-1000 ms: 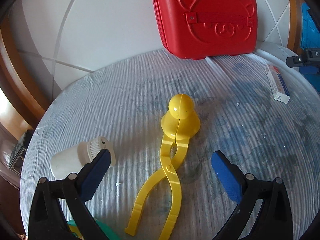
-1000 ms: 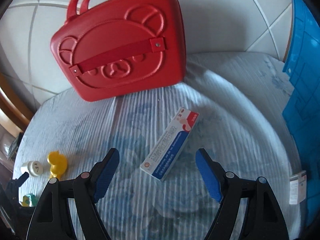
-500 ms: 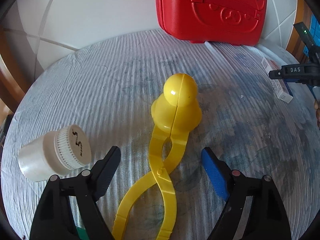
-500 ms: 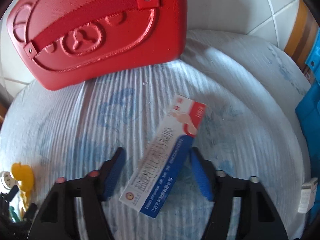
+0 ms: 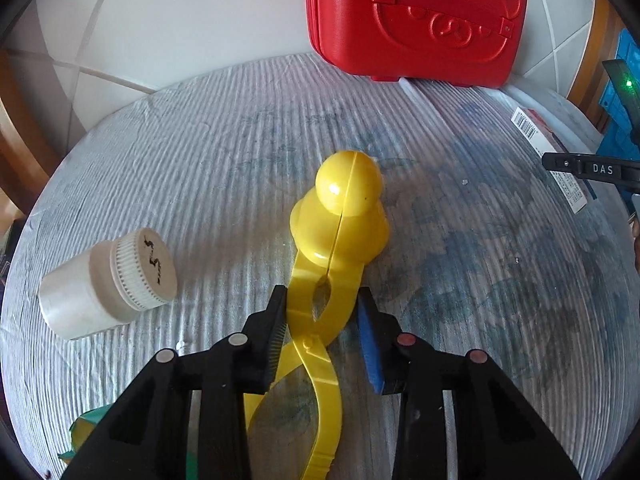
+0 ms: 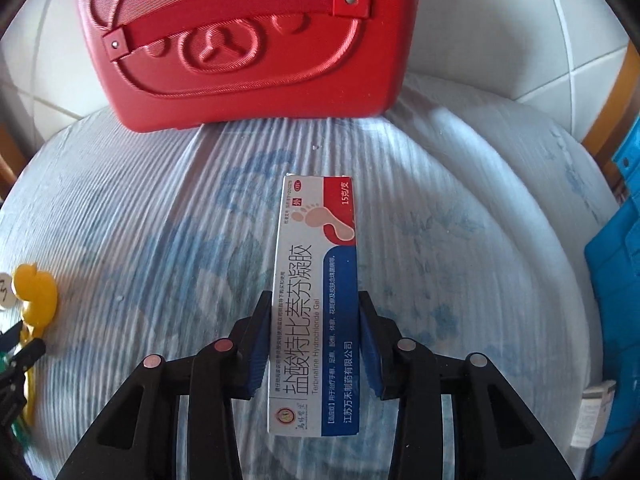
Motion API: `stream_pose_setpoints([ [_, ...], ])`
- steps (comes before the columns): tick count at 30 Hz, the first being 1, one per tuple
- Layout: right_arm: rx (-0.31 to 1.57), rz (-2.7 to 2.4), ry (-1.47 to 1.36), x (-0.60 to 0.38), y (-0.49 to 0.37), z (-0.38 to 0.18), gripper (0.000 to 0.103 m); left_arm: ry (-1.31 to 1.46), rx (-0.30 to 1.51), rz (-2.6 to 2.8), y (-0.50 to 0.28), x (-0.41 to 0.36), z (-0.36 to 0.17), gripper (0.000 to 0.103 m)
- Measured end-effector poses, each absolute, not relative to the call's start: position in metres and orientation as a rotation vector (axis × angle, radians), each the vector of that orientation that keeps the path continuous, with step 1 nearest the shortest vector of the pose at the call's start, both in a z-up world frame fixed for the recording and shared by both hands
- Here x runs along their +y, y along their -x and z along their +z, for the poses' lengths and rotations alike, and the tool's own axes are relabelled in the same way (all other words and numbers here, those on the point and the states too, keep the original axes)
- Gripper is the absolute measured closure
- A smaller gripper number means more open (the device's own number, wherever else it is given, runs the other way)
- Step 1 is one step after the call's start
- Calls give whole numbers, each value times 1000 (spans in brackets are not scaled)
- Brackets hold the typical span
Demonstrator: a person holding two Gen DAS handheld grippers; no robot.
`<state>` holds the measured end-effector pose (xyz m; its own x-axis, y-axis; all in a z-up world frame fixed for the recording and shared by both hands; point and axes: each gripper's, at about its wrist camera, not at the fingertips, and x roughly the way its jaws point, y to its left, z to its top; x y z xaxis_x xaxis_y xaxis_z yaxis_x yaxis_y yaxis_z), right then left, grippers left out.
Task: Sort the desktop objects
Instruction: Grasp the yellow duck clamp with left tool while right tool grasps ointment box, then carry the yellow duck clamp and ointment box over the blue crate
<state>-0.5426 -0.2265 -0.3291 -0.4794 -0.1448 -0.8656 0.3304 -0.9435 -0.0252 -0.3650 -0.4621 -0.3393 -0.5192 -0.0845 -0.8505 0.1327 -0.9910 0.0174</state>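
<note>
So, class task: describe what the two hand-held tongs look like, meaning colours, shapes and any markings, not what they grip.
Both tongs, left and right, have black angular plastic arms with open triangular cut-outs. Each finger ends in a ribbed blue pad. Round rivets sit on the arms, silver on one side and reddish on the other. In the left view, the other tool's black finger bears white lettering "DAS".

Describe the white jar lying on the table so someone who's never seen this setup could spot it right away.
Start at the big red case standing at the back of the cloth-covered table, then come forward to the yellow duck-shaped tongs mid-table. The white jar lies on its side just left of them, apart from them. It is the only round, white thing there, with a ribbed lid bearing a black scribble.
</note>
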Motion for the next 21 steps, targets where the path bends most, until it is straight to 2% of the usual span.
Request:
stream_pose_setpoints([
  [6, 290, -2474, -1351, -223, 525, -309, 64, -1386, 138, -2650, 351, -462, -318, 69],
  [21, 185, -2492, -1072, -181, 424, -200, 64, -1117, 19, -2755, 298, -422, -212, 70],
])
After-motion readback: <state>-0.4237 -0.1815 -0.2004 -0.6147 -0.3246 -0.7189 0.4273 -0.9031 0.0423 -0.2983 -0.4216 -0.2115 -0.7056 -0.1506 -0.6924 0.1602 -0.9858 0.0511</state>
